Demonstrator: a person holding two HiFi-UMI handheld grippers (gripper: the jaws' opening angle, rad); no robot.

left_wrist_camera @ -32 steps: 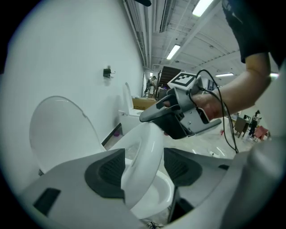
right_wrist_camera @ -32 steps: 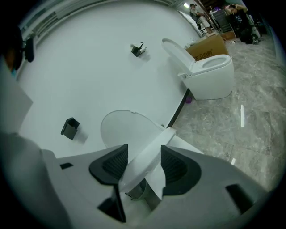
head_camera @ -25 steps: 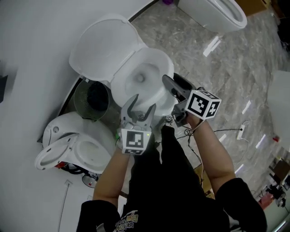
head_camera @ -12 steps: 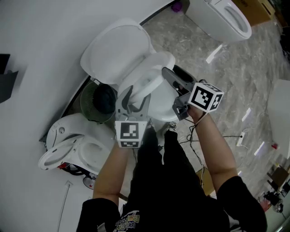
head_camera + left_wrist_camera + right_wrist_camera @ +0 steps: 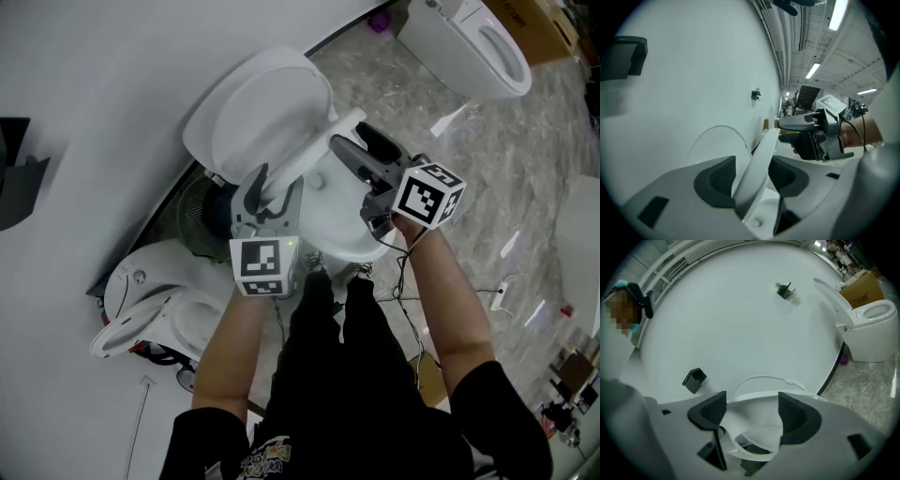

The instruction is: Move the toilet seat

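A white toilet stands against the wall with its lid (image 5: 258,108) upright. The toilet seat (image 5: 314,150) is tilted up off the bowl (image 5: 342,225). My left gripper (image 5: 277,180) straddles the seat's near rim (image 5: 757,168), which runs slantwise between the dark pads (image 5: 717,176). Those jaws are closing, and I see no firm clamp on the rim. My right gripper (image 5: 352,139) hovers over the bowl's right side, its jaws opening with nothing gripped. In the right gripper view the raised seat (image 5: 754,397) lies just beyond the pads (image 5: 792,413).
A dark round bin (image 5: 199,214) sits left of the toilet, with a second toilet (image 5: 150,300) lower left. Another toilet (image 5: 478,47) and a cardboard box (image 5: 534,23) are at the top right. Cables (image 5: 412,309) trail over the marble floor. The white wall (image 5: 94,94) is close behind.
The seat has risen from flat on the bowl to steeply tilted. The left gripper moved up and toward the wall with it. The right gripper's jaws have widened.
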